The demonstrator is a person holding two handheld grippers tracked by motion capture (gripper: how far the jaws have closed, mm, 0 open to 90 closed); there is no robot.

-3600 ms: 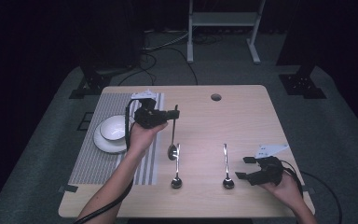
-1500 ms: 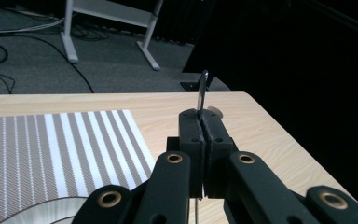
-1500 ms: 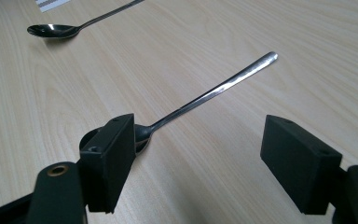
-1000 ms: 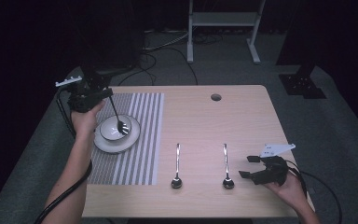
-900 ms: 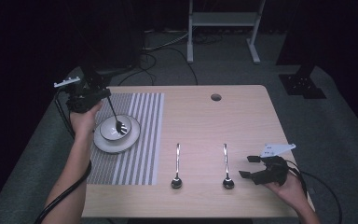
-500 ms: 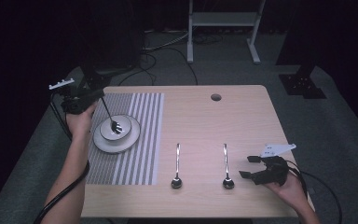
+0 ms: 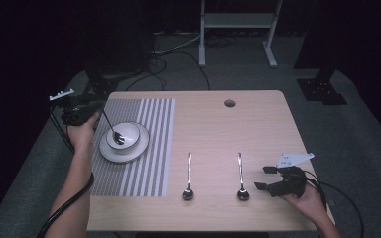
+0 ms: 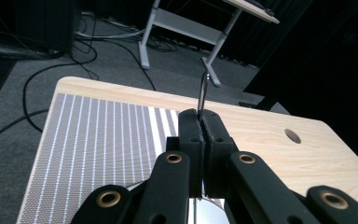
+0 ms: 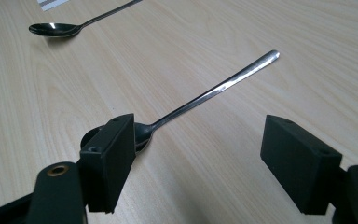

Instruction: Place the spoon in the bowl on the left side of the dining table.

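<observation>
My left gripper point(image 7: 98, 111) hangs over the left edge of the table, shut on the handle of a metal spoon point(image 7: 111, 127). The spoon slants down to the right, and its head rests inside a white bowl point(image 7: 127, 131) on a white plate point(image 7: 129, 157). In the left gripper view the jaws point(image 8: 199, 127) meet around the thin handle point(image 8: 203, 91). My right gripper point(image 7: 264, 178) lies low at the table's front right, open. In the right gripper view the jaws point(image 9: 205, 142) stand wide apart, and a spoon point(image 9: 214, 88) lies on the wood just beyond them.
The plate stands on a striped placemat point(image 7: 149, 148) covering the table's left part. Two spoons point(image 7: 188, 173) point(image 7: 239, 173) lie side by side, heads toward the front edge. A cable hole point(image 7: 229, 103) sits at the back. A metal stand point(image 7: 235, 20) and cables lie on the floor behind.
The left hand carried a spoon from the table's middle to the bowl; in the last second it drifted left and lower, the spoon's head staying in the bowl. The right hand stayed still.
</observation>
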